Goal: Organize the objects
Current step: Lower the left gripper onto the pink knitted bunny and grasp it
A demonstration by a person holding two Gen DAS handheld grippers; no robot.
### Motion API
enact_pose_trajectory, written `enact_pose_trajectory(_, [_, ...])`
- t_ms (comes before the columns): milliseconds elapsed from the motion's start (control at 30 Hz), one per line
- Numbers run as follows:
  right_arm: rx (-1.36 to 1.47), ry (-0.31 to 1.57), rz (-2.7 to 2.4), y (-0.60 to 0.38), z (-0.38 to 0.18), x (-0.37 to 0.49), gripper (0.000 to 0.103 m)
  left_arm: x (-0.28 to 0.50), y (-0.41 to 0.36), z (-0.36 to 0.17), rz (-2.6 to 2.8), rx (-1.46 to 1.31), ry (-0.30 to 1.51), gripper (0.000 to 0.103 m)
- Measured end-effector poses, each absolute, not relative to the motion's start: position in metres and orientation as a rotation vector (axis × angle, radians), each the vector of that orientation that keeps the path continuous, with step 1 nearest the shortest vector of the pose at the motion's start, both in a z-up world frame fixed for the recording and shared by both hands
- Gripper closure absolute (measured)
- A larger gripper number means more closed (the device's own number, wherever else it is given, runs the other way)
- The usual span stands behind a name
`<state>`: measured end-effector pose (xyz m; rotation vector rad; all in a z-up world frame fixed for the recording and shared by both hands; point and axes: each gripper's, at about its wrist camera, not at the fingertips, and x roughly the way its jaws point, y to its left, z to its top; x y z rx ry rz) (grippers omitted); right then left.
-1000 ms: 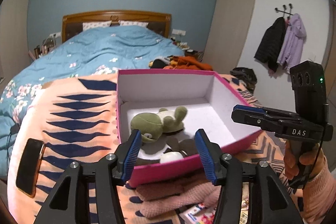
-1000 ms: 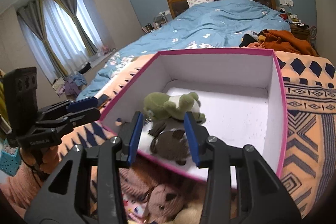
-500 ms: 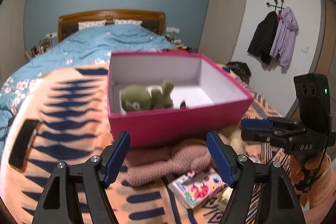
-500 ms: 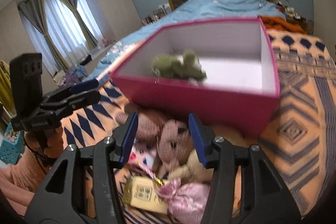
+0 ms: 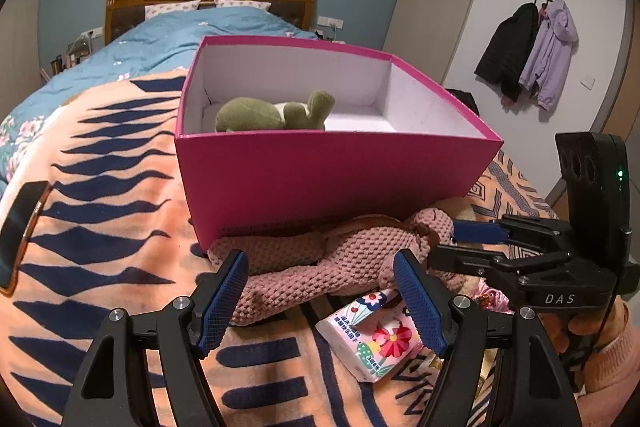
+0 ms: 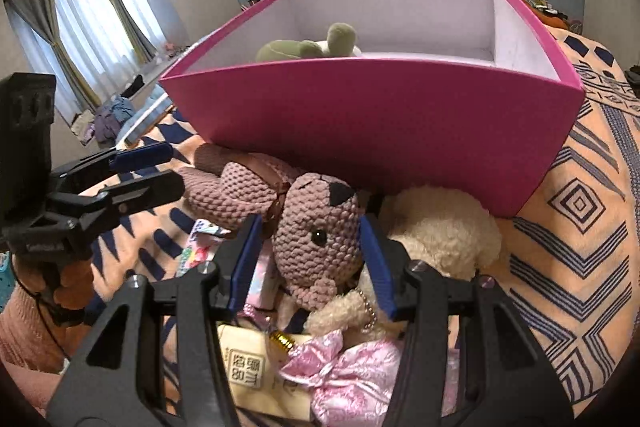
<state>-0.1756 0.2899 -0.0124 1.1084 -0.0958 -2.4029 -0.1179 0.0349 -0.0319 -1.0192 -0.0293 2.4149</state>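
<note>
So right now my right gripper (image 6: 310, 259) has its blue pads either side of the mauve knitted plush bear's (image 6: 316, 239) head, open and not squeezing as far as I can tell. Its body runs off to the left along the front wall of the pink cardboard box (image 6: 372, 131), toward my left gripper (image 5: 320, 291), which hangs wide open and empty over it. I'd say the right one's nearer for the grab.
</note>
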Motion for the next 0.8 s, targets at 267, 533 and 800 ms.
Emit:
enact_pose_trajectory(267, [1.13, -0.042, -2.413, 0.284, -0.019, -0.185, 0.048, -0.119, 0.039, -0.037, 2.389, -1.041, -0.008, 0.027])
enact_pose_trajectory(533, [1.097, -0.101, -2.389, 0.295, -0.016, -0.178, 0.053, -0.116, 0.038, -0.04, 2.337, -1.052, -0.019, 0.027])
enact_pose_trajectory(800, [1.052, -0.221, -2.343, 0.311, -0.002, -0.17, 0.057, -0.104, 0.044, -0.034, 2.25, -1.012, 0.0, 0.027])
